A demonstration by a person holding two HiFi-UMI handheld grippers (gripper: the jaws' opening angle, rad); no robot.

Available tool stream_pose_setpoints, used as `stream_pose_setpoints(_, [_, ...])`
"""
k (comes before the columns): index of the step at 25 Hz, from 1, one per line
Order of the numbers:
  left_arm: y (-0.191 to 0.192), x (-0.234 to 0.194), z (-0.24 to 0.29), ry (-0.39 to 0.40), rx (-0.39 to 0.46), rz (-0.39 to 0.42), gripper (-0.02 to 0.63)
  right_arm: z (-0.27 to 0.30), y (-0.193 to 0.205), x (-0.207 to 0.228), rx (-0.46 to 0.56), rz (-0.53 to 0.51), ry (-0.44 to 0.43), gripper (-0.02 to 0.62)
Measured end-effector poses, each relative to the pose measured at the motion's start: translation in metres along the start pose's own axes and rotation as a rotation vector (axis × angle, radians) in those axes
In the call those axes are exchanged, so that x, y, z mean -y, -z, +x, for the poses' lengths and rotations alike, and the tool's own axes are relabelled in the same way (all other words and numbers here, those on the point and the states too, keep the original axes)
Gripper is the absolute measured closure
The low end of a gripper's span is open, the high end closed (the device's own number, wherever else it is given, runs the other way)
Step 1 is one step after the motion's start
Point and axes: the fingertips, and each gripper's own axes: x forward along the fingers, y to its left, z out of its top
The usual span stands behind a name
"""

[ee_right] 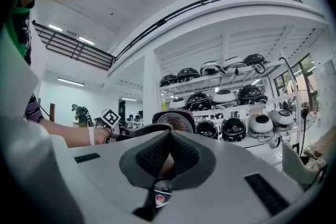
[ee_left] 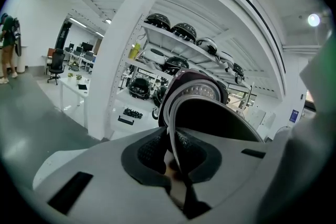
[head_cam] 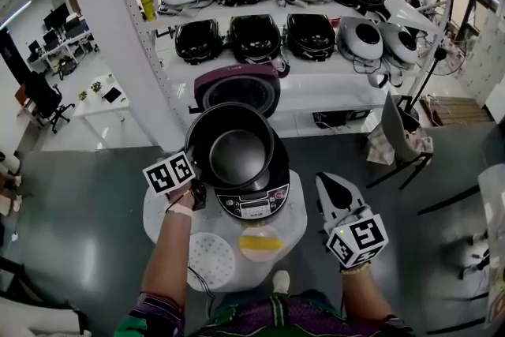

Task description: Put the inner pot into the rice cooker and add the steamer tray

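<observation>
Inner pot: one, black, round. Mouth faces up toward the head camera, so its axis runs near vertical; no long side seen from above. It hangs over the well of the rice cooker, covering the opening. Cannot tell if it is fully seated.

Left gripper: at the pot's 8 o'clock, jaws closed down on the rim. In the left gripper view the thin rim edge runs up between the pads of the left gripper, with one pad inside the wall and one outside. The dark bowl of the pot opens to 2 o'clock from the grip.

Right gripper: at the cooker's 3 o'clock, apart from it, off the table edge. In the right gripper view the pads of the right gripper meet with nothing between them.

Cooker lid: maroon, standing open at the pot's 12 o'clock.

Steamer tray: one, white, perforated, flat on the round white table at the cooker's 7 o'clock, clear of both grippers. A round yellowish piece lies at the cooker's 6 o'clock; too small to tell what it is.

Count: one pot, one tray, one cooker on the table, two grippers. At least nine more cookers stand on the shelves behind.
</observation>
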Motion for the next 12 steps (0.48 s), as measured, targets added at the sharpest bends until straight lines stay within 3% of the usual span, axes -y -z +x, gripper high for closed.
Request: stream_pose_setpoints(12, [0.034,0.007,0.048,-0.044,-0.058,0.012,0.568,0.009,0.018,0.032,-0.05,0.007,-0.032,0.589])
